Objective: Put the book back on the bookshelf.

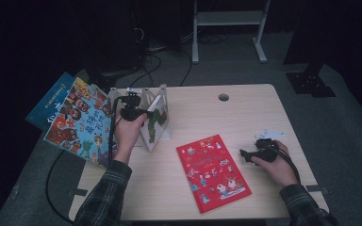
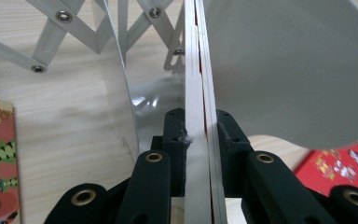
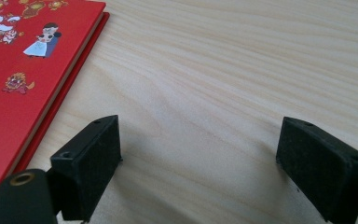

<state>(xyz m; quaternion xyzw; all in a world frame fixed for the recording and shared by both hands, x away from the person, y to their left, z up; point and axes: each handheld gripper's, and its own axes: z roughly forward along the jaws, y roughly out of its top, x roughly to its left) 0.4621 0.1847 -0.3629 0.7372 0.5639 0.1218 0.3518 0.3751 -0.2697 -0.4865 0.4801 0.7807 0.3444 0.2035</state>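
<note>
Inside the white accordion rack [image 1: 143,96], left gripper [image 2: 200,140] pinches a thin book [image 2: 196,93] upright; right gripper [image 3: 198,163] rests wide open beside the red book [image 3: 23,60].

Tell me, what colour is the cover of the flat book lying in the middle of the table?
Red book, dotted with small cartoon figures; clearest in the high view.

dark lab: cables [image 1: 158,61], metal stand [image 1: 228,19]

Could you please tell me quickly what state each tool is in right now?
Left tool: closed on the upright book in the white rack.
Right tool: open, holding nothing, beside the red book.
</note>
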